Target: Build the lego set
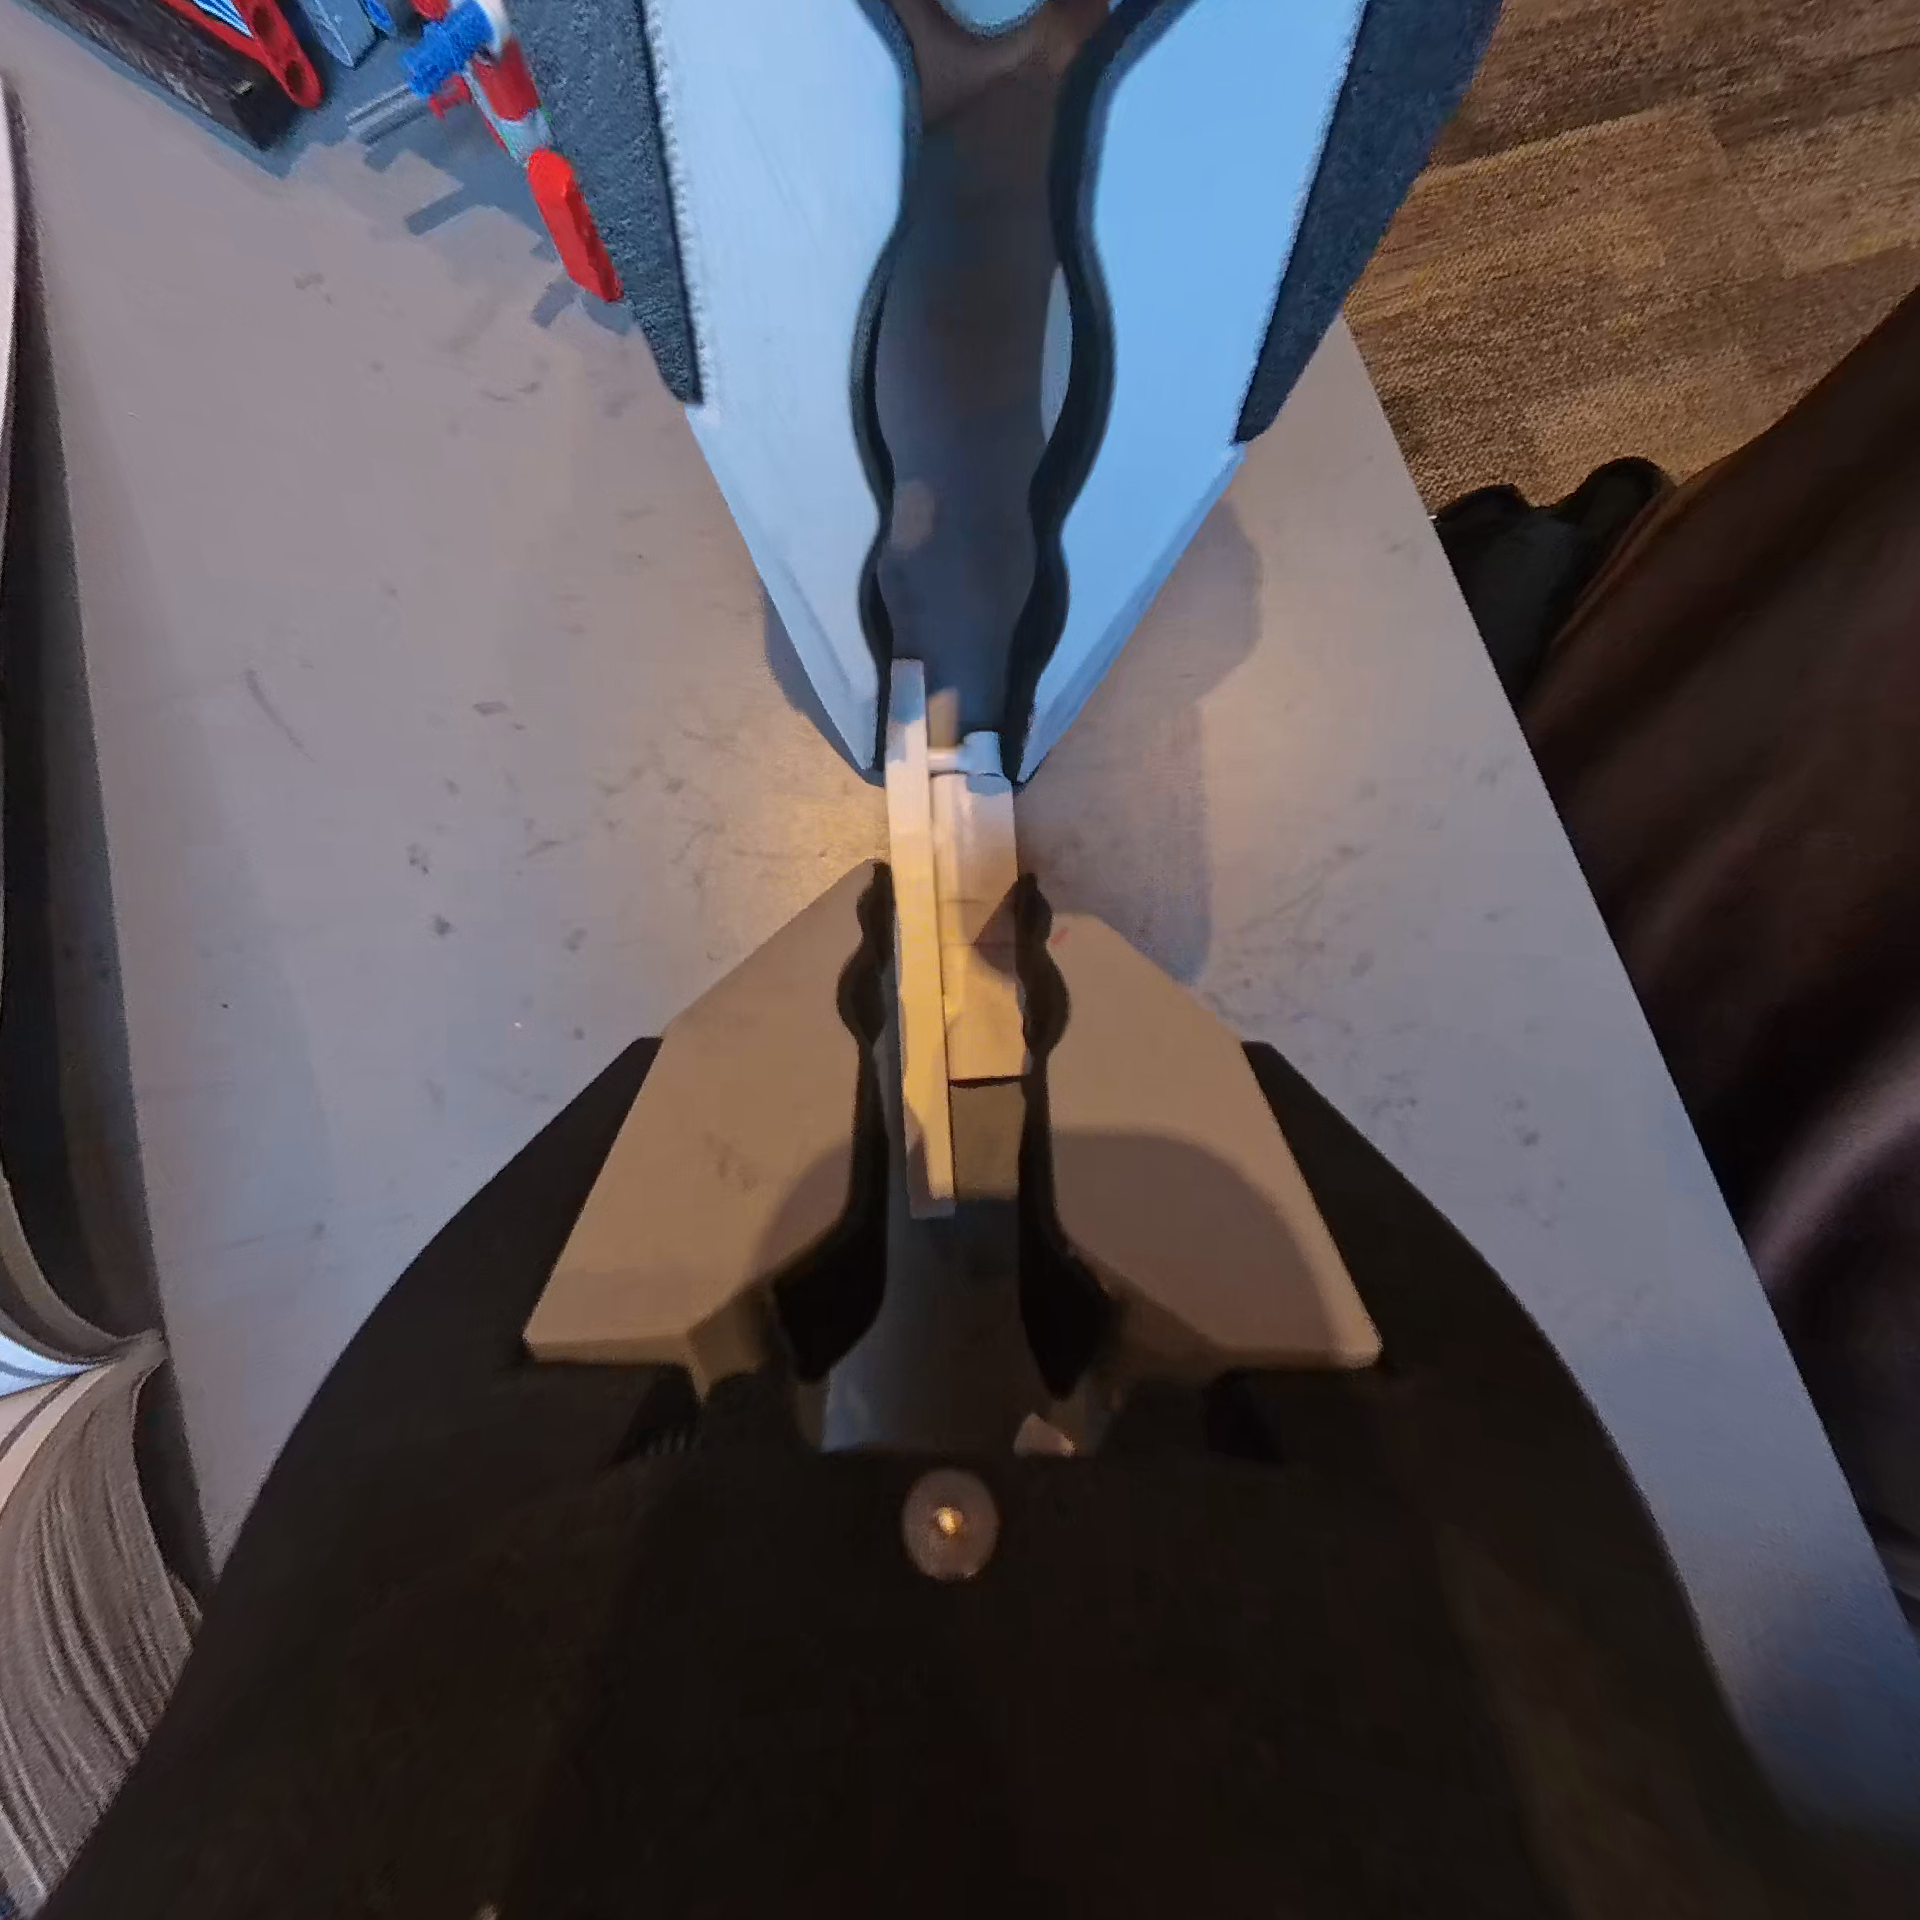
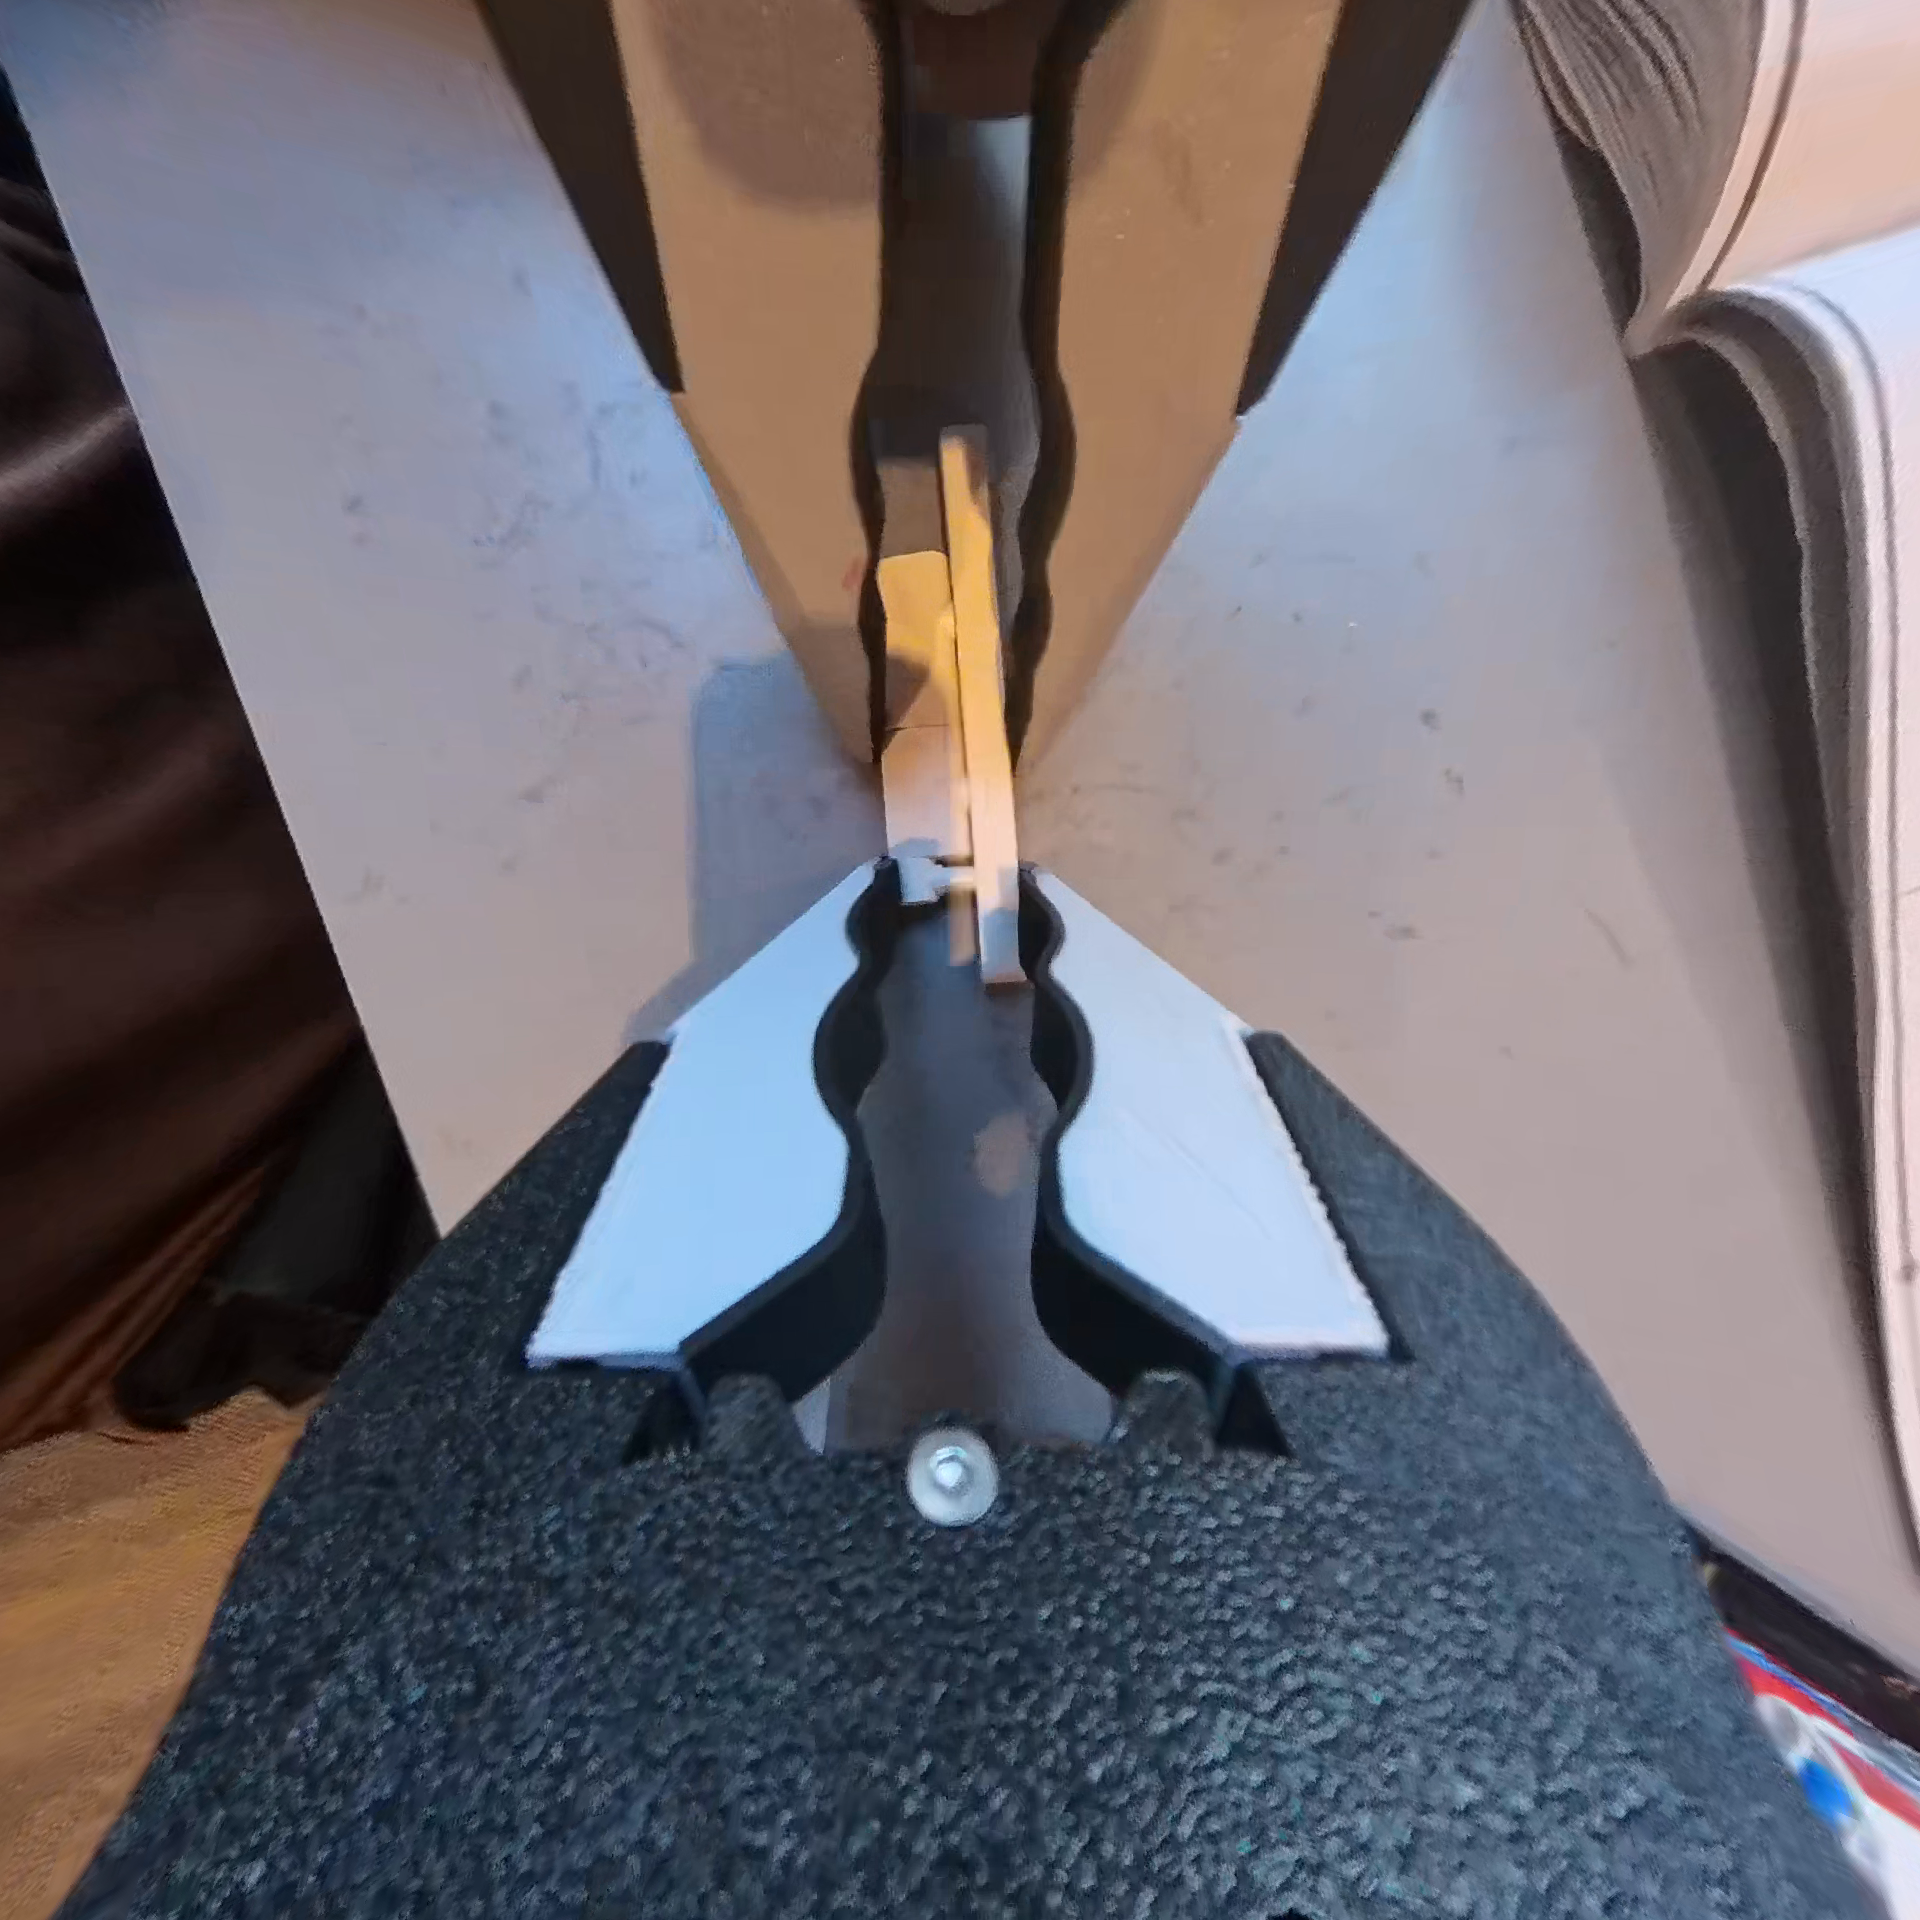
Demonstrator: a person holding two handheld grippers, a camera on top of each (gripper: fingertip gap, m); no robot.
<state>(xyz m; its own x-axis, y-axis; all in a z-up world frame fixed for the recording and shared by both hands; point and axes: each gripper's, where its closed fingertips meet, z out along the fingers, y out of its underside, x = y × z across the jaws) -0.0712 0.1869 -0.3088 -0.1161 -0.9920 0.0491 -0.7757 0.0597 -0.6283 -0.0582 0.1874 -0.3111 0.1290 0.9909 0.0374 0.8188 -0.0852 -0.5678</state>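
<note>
Grippers showing: two (image 1: pixel 954 883) (image 1: pixel 951 769) | pale lego pieces showing: two (image 1: pixel 920 935) (image 1: pixel 982 987) | tables showing: one (image 1: pixel 416 727)

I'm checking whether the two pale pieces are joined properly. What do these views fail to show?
- Left wrist view: the pale pieces' joint, hidden between finger pads.
- Right wrist view: their far ends, covered by the left hand-held gripper.
- Left wrist view: red parts, cut off and blurred.

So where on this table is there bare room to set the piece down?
Bare table lies on both sides of the two meeting grippers: a broad patch toward the sofa edge, a narrower strip toward the table's floor-side edge. Crowded only at the far corner, by the red and blue Lego parts.
</note>
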